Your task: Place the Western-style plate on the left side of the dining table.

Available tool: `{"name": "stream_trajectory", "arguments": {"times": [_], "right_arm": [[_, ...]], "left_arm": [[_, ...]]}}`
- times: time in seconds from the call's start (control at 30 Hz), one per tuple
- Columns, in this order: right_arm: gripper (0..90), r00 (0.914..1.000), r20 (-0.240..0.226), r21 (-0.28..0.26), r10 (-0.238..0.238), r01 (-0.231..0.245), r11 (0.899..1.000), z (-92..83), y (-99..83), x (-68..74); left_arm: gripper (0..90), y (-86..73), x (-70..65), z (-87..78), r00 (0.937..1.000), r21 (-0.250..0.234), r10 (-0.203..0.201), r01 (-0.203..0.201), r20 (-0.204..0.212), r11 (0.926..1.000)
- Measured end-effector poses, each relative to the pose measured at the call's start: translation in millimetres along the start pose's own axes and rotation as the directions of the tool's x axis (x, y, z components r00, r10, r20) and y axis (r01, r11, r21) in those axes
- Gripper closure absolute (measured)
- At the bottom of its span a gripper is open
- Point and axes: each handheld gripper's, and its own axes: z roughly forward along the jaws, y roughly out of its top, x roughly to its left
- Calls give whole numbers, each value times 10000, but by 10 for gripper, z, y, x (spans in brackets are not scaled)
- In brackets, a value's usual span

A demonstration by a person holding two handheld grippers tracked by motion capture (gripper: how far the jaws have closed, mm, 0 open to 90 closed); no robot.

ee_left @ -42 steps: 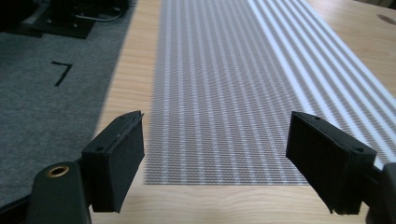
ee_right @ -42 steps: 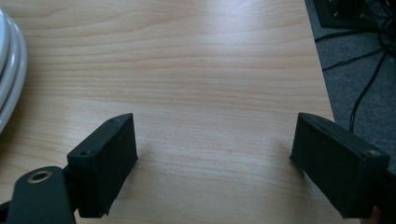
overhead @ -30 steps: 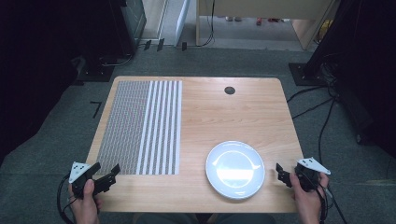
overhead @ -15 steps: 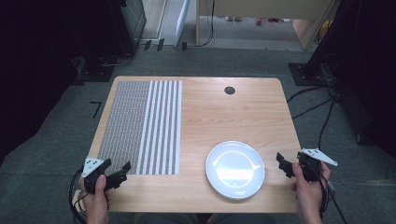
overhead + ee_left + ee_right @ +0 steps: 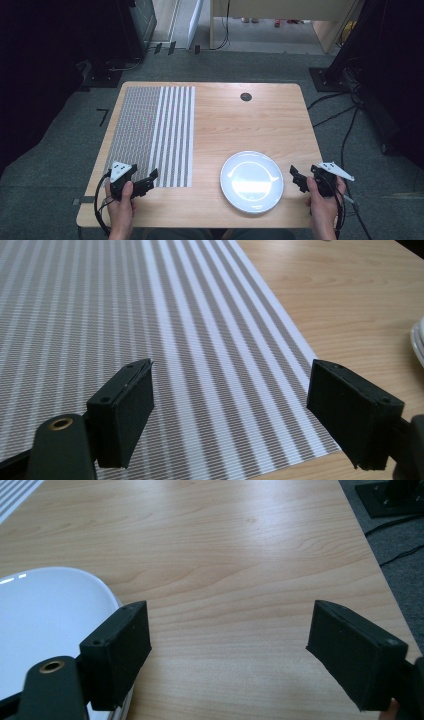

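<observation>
Approach step: left gripper (image 5: 150,179), jaws apart and empty, hovers over the striped mat (image 5: 155,132) near its corner. Right gripper (image 5: 298,178), also apart, waits beside the white plate (image 5: 251,181). Next, probably lower onto the mat's edge and close.

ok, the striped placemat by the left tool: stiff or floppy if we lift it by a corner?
Probably floppy: the striped placemat lies dead flat on the wooden table and looks thin at its edge. Its ribbed weave suggests it may roll or drape rather than stay rigid. It likely weighs little, so a push could slide it.
</observation>
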Motion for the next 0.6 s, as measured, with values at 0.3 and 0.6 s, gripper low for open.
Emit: {"name": "stream_trajectory", "arguments": {"times": [0.3,0.6], "right_arm": [[181,9992,27,60,-401,401,9992,22,-49,19],[183,9986,-52,104,-526,526,9986,33,-70,20]], "left_arm": [[190,88,-345,219,9968,97,426,-434,681,9990],[190,126,-558,349,9927,119,525,-541,1084,9985]]}}
